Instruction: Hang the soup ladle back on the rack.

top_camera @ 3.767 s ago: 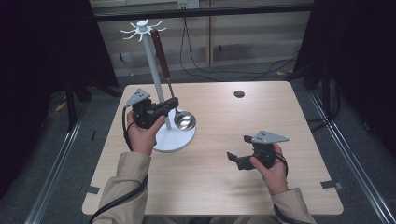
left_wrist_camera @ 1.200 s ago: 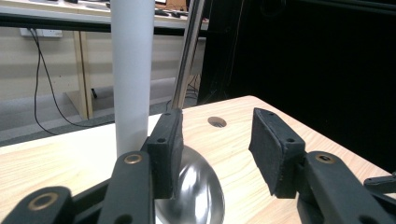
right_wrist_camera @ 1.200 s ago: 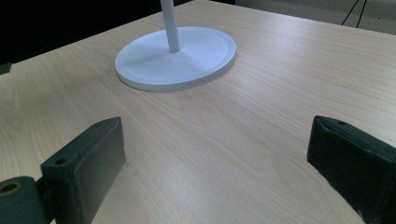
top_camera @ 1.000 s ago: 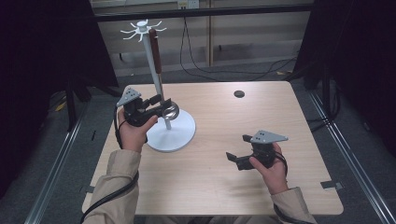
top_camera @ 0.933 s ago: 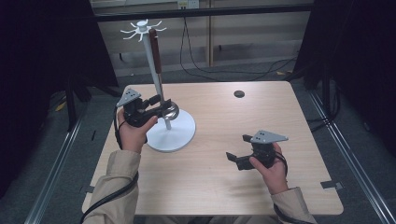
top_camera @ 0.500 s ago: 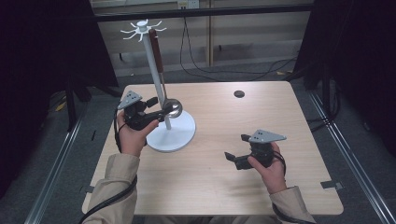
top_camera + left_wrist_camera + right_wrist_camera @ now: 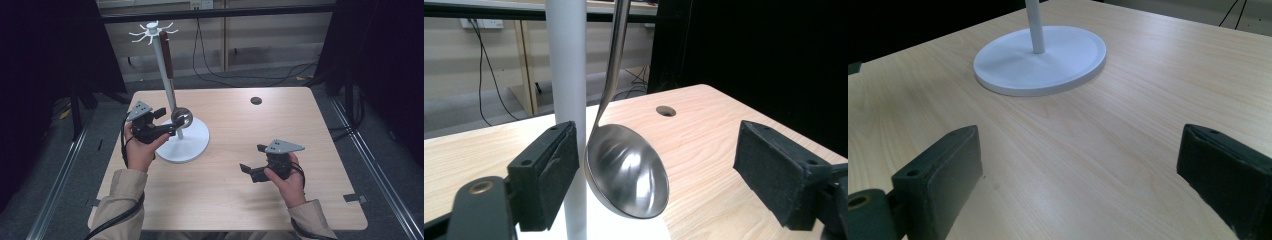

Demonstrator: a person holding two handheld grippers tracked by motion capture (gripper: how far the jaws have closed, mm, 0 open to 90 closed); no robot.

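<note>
Right now the ladle (image 7: 181, 118) hangs from the white hook stand (image 7: 162, 75), its brown grip up by the hook crown and its steel bowl low, just above the stand's round base and right beside the pole. Left gripper (image 7: 167, 129), held in the person's left hand (image 7: 140, 152), sits at the bowl w/ jaws apart; they've just been opening, and the bowl is between them but not pinched. In the left gripper view the ladle (image 7: 626, 170) hangs w/ its shiny bowl close to the left pad (image 7: 546, 175), maybe brushing it, can't tell for sure, and well clear of the right pad (image 7: 776, 175). White pole (image 7: 566, 100) stands just behind the left pad and the bowl's edge. Right gripper (image 7: 251, 170) sits in the right hand (image 7: 287, 177) low over the table (image 7: 310, 120) near its front right, well apart from the stand, jaws wide, nothing btwn them. Right gripper view looks along the bare wood toward the stand's base (image 7: 1040, 62), both pads (image 7: 938, 180) spread at the frame's sides. A small round hole (image 7: 256, 100) lies in the tabletop toward the far edge, also seen past the ladle in the left gripper view.
</note>
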